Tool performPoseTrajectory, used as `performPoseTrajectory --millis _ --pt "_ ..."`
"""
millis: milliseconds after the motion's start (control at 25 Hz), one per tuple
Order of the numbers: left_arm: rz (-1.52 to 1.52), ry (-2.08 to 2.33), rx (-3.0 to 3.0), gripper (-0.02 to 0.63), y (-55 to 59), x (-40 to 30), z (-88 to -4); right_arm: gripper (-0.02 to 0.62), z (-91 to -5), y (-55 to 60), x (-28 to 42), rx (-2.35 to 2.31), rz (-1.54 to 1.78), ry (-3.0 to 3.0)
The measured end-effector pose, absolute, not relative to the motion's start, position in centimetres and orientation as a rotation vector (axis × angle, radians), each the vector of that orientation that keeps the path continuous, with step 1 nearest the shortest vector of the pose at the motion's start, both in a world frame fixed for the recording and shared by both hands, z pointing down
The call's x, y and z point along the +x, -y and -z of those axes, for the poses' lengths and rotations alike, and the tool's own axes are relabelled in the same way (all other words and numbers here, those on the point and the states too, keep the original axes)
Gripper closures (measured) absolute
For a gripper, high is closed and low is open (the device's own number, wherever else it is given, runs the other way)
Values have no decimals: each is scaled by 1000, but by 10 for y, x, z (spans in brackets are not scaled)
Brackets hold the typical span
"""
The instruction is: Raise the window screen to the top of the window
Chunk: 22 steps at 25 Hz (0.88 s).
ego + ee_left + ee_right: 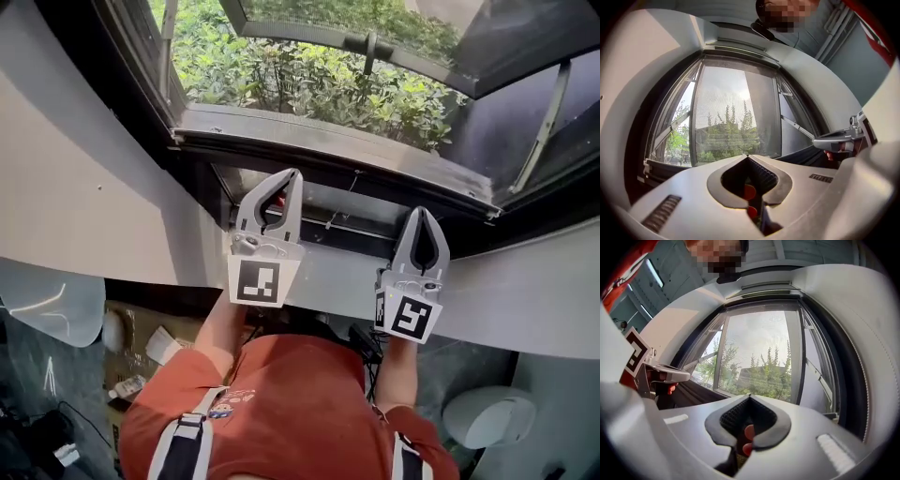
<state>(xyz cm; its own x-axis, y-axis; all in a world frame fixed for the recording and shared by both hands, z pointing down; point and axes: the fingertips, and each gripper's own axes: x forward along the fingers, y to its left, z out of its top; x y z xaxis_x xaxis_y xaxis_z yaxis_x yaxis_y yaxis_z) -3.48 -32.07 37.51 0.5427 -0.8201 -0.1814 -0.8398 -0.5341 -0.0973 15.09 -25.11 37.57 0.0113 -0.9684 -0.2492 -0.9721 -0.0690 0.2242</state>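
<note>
- You are holding the left gripper [293, 175] clenched and empty, at lower centre-left.
- You are keeping the right gripper [421, 214] clenched and empty, just right of it.
- The window screen [733, 117] seems to be spanning the centre opening.

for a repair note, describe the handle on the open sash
Start at the dark-framed window sash swung open over green shrubs. Midway along its dark rail sits a short dark lever handle. Unlike the long pale metal stay arms at the sides, it is stubby.
</note>
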Motion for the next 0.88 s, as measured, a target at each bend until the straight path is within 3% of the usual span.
performPoseTrajectory --millis 600,680,720,880 --pt "58 -1379 -2451 599 332 -18 -380 584 -386 267 169 -2209 -577 -2292" --pt "167 -1322 -2411 552 332 -15 -385 579 -388 269 165 -2194 -648 -2387" --pt "207 -1294 -2387 541 331 -13 -387 515 -391 269 163 -2195 -680 -2451" --pt "349 -1194 -2272 498 334 -8 -398 469 -407 275 163 -2242 -856 -2678"
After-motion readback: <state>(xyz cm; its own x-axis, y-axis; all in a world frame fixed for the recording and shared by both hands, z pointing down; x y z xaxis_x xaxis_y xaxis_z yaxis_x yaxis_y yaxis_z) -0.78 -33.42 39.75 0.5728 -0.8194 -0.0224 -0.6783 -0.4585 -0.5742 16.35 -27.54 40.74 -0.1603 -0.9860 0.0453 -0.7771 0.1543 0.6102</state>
